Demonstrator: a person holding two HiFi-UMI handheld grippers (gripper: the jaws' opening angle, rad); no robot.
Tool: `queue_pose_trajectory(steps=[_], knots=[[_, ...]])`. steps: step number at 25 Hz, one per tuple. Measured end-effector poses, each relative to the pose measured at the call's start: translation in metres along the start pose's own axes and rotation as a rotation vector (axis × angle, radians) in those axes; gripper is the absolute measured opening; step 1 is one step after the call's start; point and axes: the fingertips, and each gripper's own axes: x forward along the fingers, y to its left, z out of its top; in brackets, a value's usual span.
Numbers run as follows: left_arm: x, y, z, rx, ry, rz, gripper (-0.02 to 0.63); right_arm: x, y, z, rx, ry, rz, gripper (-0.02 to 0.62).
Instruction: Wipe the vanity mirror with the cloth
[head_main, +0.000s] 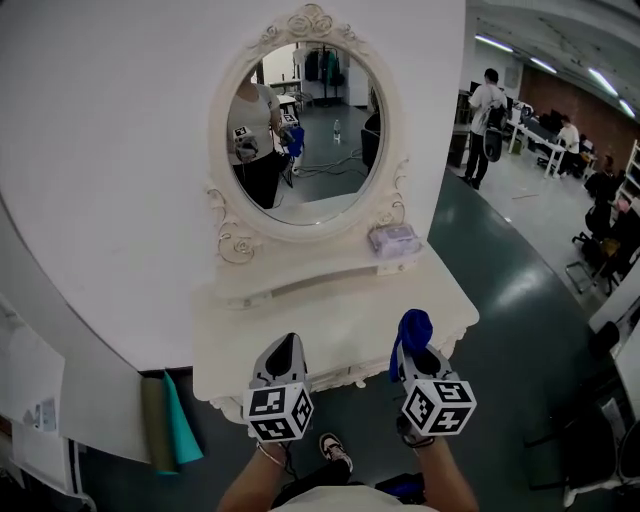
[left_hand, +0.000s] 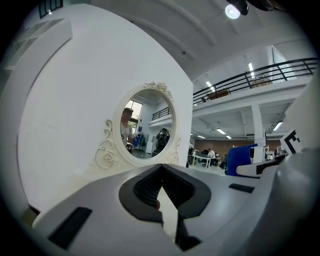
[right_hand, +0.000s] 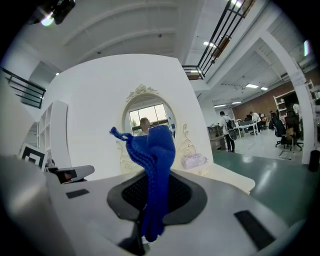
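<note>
The oval vanity mirror (head_main: 300, 130) in its white carved frame stands on a white dressing table (head_main: 330, 310) against a white panel. Both grippers hover over the table's front edge, well short of the glass. My right gripper (head_main: 415, 345) is shut on a blue cloth (head_main: 412, 330), which bunches above the jaws and hangs down between them. In the right gripper view the blue cloth (right_hand: 155, 150) covers part of the mirror (right_hand: 147, 117) beyond my right gripper (right_hand: 152, 180). My left gripper (head_main: 285, 350) is shut with nothing in it. In the left gripper view, the mirror (left_hand: 147, 125) stands ahead of my left gripper (left_hand: 161, 172).
A wrapped tissue pack (head_main: 394, 240) lies on the shelf at the mirror's lower right. Teal and olive boards (head_main: 175, 420) lean on the floor left of the table. People (head_main: 487, 110) and office chairs (head_main: 600, 230) occupy the hall to the right.
</note>
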Motion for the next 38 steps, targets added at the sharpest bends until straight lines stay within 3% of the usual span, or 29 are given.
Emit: queue_pose_trajectory(steps=[9, 19, 32, 38], knots=[[0.115, 0.026, 0.026, -0.063, -0.065, 0.05, 0.005, 0.114, -0.018, 0.065, -0.145, -0.008, 0.065, 0.063], [0.176, 0.067, 0.065, -0.012, -0.105, 0.118, 0.005, 0.206, -0.016, 0.112, -0.183, -0.069, 0.125, 0.063], [0.198, 0.113, 0.137, 0.094, -0.187, 0.307, 0.005, 0.302, 0.057, 0.199, -0.388, -0.16, 0.375, 0.063], [0.21, 0.125, 0.221, 0.167, -0.262, 0.342, 0.006, 0.326, 0.112, 0.28, -0.563, -0.198, 0.464, 0.063]])
